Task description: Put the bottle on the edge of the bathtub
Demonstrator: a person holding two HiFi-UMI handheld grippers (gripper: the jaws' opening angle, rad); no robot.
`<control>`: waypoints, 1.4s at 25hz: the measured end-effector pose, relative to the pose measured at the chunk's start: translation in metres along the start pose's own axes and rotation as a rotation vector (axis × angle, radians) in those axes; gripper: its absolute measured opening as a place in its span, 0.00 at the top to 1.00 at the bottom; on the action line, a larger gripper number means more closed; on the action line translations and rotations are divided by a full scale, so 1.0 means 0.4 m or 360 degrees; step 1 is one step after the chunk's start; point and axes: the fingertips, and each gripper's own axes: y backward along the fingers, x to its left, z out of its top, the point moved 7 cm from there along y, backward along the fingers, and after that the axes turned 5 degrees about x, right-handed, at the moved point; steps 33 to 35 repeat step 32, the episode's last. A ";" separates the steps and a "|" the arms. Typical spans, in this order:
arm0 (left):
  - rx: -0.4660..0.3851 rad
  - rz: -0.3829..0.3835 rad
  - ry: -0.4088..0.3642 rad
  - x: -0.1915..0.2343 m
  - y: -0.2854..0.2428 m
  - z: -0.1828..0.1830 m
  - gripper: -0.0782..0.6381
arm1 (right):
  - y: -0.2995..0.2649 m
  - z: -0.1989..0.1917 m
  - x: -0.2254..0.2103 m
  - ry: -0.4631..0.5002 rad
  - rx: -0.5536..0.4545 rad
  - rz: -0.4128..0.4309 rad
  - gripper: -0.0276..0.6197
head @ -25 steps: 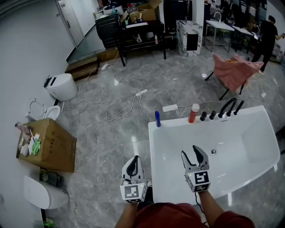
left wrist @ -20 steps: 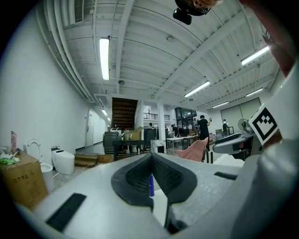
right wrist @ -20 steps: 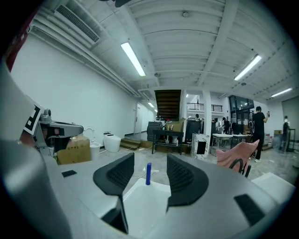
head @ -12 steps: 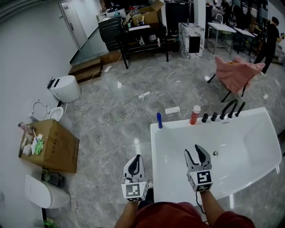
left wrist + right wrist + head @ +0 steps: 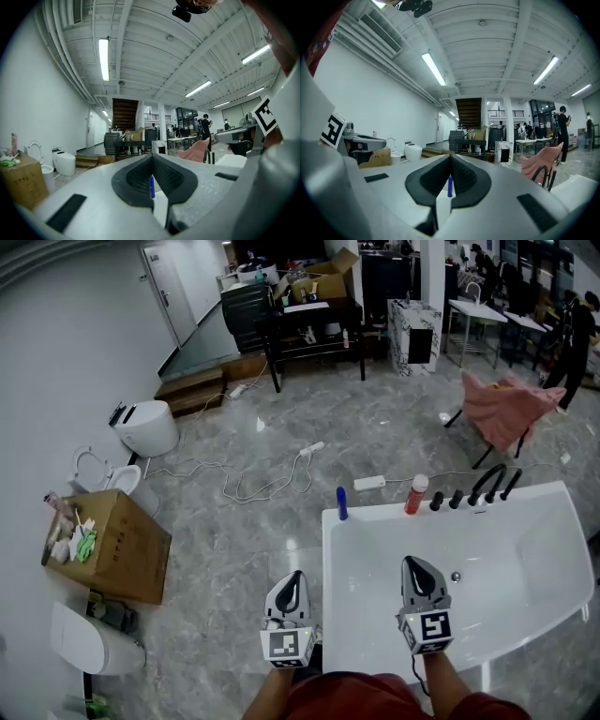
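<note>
A blue bottle (image 5: 342, 503) stands upright on the far left corner of the white bathtub's (image 5: 506, 563) rim. A red bottle with a white cap (image 5: 416, 494) stands further right on the same rim, beside the black taps (image 5: 473, 488). My right gripper (image 5: 419, 570) hovers over the tub's near part, shut and empty. My left gripper (image 5: 292, 582) hangs over the floor just left of the tub, shut and empty. In both gripper views the blue bottle (image 5: 151, 187) (image 5: 450, 186) shows far off, behind the closed jaws.
A cardboard box (image 5: 108, 545) full of odds stands at the left, with toilets (image 5: 150, 426) (image 5: 89, 641) near it. A white cable and power strip (image 5: 272, 479) lie on the grey floor. A chair with pink cloth (image 5: 506, 409) stands behind the tub.
My right gripper's jaws went from wide open to shut, with nothing between them. Both grippers sit slightly lower in the head view, which has shifted a little.
</note>
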 end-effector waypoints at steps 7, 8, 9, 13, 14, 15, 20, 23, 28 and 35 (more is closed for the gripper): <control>-0.0003 0.0009 -0.0013 -0.005 0.006 0.000 0.88 | 0.003 0.003 -0.003 -0.0007 -0.0019 0.0006 0.96; -0.0001 0.0011 -0.0013 -0.005 0.008 0.001 0.88 | 0.005 0.003 -0.003 -0.0008 -0.0016 0.0004 0.96; 0.0000 0.0014 -0.0012 -0.004 0.010 0.002 0.88 | 0.007 0.003 -0.003 -0.0008 -0.0012 0.0002 0.96; -0.0007 0.0028 -0.0014 -0.004 0.021 0.009 0.88 | 0.015 0.001 -0.006 -0.0016 0.0001 -0.0001 0.96; -0.0009 0.0030 -0.0015 -0.008 0.022 0.009 0.88 | 0.016 -0.001 -0.010 -0.0017 0.0000 -0.0001 0.96; -0.0012 0.0034 -0.0016 -0.011 0.023 0.010 0.88 | 0.016 -0.004 -0.013 -0.0016 -0.0002 0.0001 0.96; -0.0018 0.0058 -0.0016 -0.009 0.030 0.015 0.88 | 0.014 -0.002 -0.017 -0.0011 -0.0006 0.0004 0.96; -0.0015 0.0068 -0.0023 -0.010 0.037 0.012 0.88 | 0.016 -0.004 -0.019 -0.0011 -0.0011 0.0005 0.96; -0.0012 0.0086 -0.0025 -0.009 0.044 0.017 0.88 | 0.012 -0.003 -0.020 -0.0015 0.0003 0.0009 0.96; -0.0021 0.0103 -0.0021 -0.003 0.054 0.020 0.88 | 0.013 -0.005 -0.014 -0.0013 -0.0001 0.0015 0.96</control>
